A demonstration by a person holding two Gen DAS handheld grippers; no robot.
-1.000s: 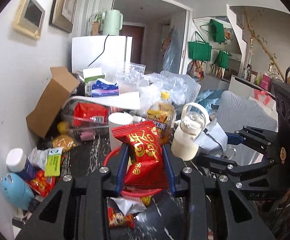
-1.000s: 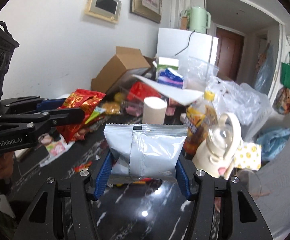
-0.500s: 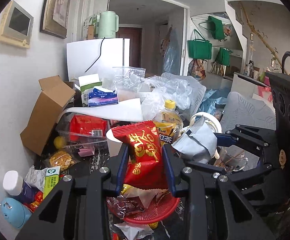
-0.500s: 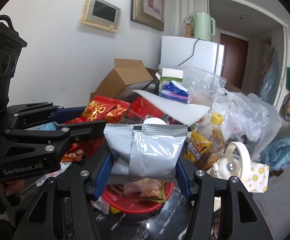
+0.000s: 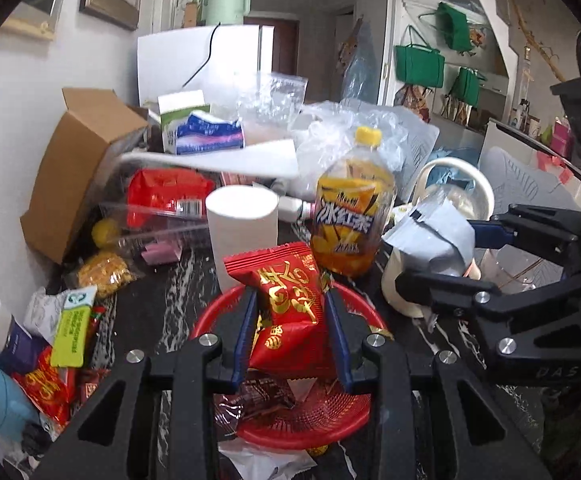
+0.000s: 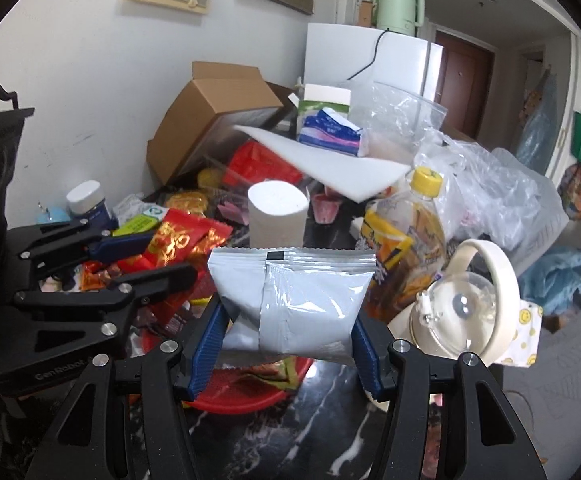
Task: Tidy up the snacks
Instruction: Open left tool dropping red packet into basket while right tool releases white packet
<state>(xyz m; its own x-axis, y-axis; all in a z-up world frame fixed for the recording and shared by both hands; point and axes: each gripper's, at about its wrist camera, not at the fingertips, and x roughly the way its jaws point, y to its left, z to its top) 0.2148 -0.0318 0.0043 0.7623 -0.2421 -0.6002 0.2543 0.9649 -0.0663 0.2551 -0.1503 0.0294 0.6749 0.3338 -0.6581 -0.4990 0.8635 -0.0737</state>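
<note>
My left gripper (image 5: pixel 290 332) is shut on a red snack packet with gold writing (image 5: pixel 290 304) and holds it just over the red mesh basket (image 5: pixel 310 420), which holds several wrapped snacks. My right gripper (image 6: pixel 286 344) is shut on a silver-grey snack bag (image 6: pixel 298 304) above the same basket (image 6: pixel 246 398). In the left wrist view the right gripper (image 5: pixel 442 256) holds the grey bag (image 5: pixel 434 240) to the right of the basket. In the right wrist view the left gripper (image 6: pixel 142 256) with the red packet (image 6: pixel 178 240) is at the left.
On the dark marble table stand a white paper roll (image 5: pixel 242 232), an iced tea bottle (image 5: pixel 350 216), a cream kettle (image 6: pixel 462 308), a cardboard box (image 5: pixel 78 160), a clear box with snacks (image 5: pixel 158 216) and loose packets (image 5: pixel 66 328) at the left.
Both grippers have moved forward and down over the red basket with their packets still held. The basket now lies directly beneath both.
</note>
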